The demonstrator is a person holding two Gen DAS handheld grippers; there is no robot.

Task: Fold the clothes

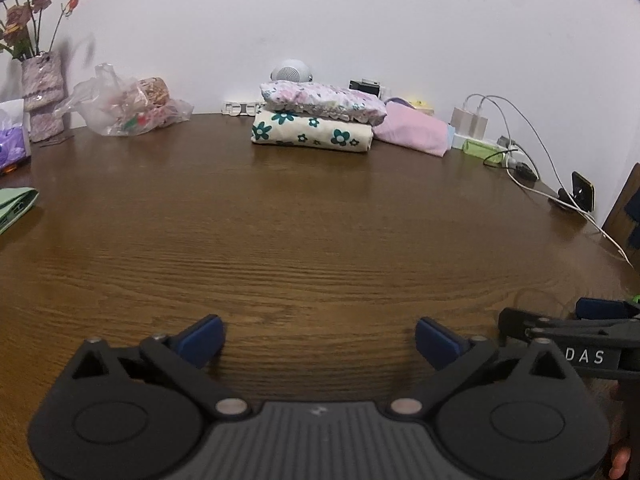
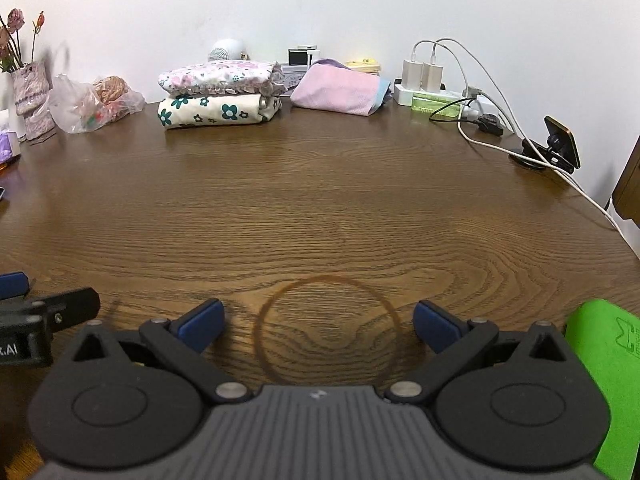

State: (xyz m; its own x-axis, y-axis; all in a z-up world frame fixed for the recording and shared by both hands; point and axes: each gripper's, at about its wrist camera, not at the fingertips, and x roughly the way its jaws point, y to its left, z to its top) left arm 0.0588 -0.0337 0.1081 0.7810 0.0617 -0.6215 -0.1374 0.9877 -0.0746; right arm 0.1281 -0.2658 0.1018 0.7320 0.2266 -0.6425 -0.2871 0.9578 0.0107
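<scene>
1. While the left wrist view looked across the wooden table [image 1: 312, 216], the left gripper [image 1: 320, 340] hovered low over bare wood with its blue-padded fingers [image 1: 204, 338] spread wide and nothing between them.
2. At the far edge, by the white wall, sat the folded clothes: a cream garment with teal flowers [image 1: 312, 132] carrying a lilac floral garment [image 1: 324, 100] on top, and a pink folded cloth [image 1: 412, 128] touching their right side.
3. Left of the stack lay a clear plastic bag [image 1: 128, 108], and beyond it a vase of dried roses [image 1: 42, 92].
4. To the right, white chargers [image 1: 470, 122] and cables [image 1: 528, 184] ran toward a small phone stand [image 1: 582, 196].
5. Part of the right gripper [image 1: 568, 328] showed at the lower right edge, close beside the left one.
6. From the right wrist view, the right gripper [image 2: 318, 324] likewise stood with its fingers [image 2: 434, 326] wide apart, empty, over a round ring stain [image 2: 326, 336] on the wood.
7. Both stacked garments [image 2: 218, 92] and the pink cloth [image 2: 340, 90] lay well apart from it at the back of the table [image 2: 320, 184].
8. A bright green cloth [image 2: 608, 368] lay just beside the gripper's right side, and a bit of the left gripper [image 2: 44, 320] showed at the left edge.
</scene>
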